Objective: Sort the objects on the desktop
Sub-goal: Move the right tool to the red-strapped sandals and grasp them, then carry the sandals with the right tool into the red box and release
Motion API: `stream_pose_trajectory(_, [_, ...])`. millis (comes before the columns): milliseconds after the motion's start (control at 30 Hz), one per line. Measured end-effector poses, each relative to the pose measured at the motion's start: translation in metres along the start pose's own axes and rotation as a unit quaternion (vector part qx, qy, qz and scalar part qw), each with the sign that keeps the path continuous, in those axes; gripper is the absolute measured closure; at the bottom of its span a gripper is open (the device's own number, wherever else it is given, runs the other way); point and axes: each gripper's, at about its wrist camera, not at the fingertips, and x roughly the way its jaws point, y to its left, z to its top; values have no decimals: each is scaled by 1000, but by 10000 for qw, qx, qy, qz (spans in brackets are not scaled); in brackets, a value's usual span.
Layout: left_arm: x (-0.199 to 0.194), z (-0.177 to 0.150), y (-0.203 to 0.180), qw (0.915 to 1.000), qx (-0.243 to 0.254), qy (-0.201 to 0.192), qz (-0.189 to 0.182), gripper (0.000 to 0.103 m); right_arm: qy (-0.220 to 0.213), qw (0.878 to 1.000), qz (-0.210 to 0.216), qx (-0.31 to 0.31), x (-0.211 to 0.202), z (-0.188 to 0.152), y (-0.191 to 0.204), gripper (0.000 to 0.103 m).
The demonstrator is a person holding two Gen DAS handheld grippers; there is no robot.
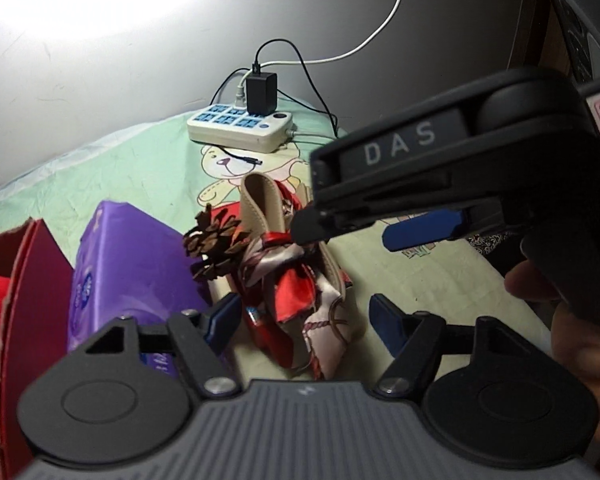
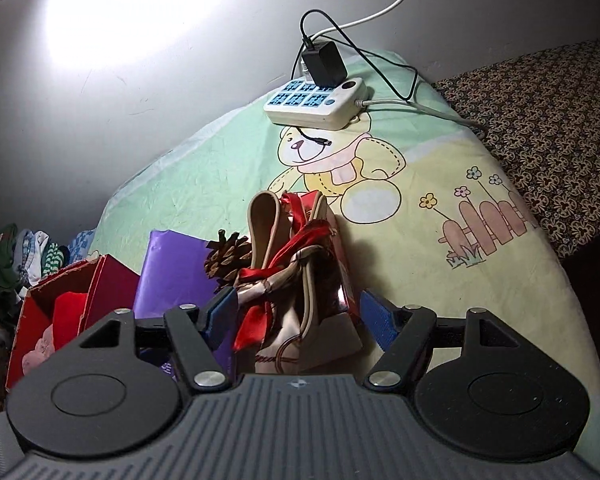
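Left wrist view: the left tool (image 1: 300,318) stands wide, its blue pads on either side of a small beige bag (image 1: 260,196) tied with a red patterned scarf (image 1: 296,276). The bag sits mid-scene on the bear-print cloth (image 1: 140,168) covering the tabletop. The pads do not appear to touch it.

The right tool (image 1: 380,224) enters from the right. It appears spread, with one blue pad well off to the right of the tip that reaches the scarf knot; actual contact cannot be confirmed. The right wrist view shows the right tool (image 2: 296,316) spread wide around the same bag (image 2: 264,216) and scarf (image 2: 300,236), nothing clamped.

Adjacent items: a pine cone (image 1: 216,240) touching the bag on its left, a purple pack (image 1: 132,264) left of that, and an open red box (image 1: 28,280) at the far left. A power strip (image 1: 240,128) with a black adapter (image 1: 262,92) lies at the far side.

Risks, as judged from this position:
- Both tools converge on one item; collision between them is likely if either advances.
- Closing on loose scarf fabric alone may lift the scarf and leave or tip the bag.
- The pine cone may be dragged or knocked over when the bag moves.
- The scarf tails may snag on a pad.
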Motion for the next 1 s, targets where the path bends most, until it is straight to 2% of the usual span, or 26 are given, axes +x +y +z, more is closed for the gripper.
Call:
stream_pose_trajectory(133, [18,2,-7,9996,-93,122,240,29,291,9983,103,-498,17,17,6,32])
stream_pose_trajectory(233, [31,4,-9,9990,-189,317,257,43,513,9956,59,-787,31,25,11,36])
stream_pose_trajectory(333, [39,6,-7,9984,-247,355,356,44,852,9926,283,-816,47,33,11,39])
stream_pose_trajectory(467, [49,9,-9,9979,-228,402,454,43,1009,9899,296,-955,55,40,14,33])
stream_pose_trajectory(567, [51,9,-11,9980,-195,370,483,45,1105,9875,280,-1093,56,43,18,33])
stream_pose_trajectory(667, [51,9,-13,9982,-154,363,445,49,1200,9874,398,-951,60,45,10,34])
stream_pose_trajectory(733, [51,9,-15,9983,-82,370,450,52,1263,9871,476,-856,62,46,5,48])
stream_pose_trajectory(800, [50,9,-18,9983,-37,384,431,56,1326,9867,555,-761,64,47,-1,50])
stream_pose_trajectory(900, [44,9,-26,9988,-12,408,257,60,1398,9861,651,-614,64,48,-9,62])
stream_pose_trajectory(1000, [33,6,-36,9992,54,373,106,60,1363,9875,650,-445,50,44,-18,64])
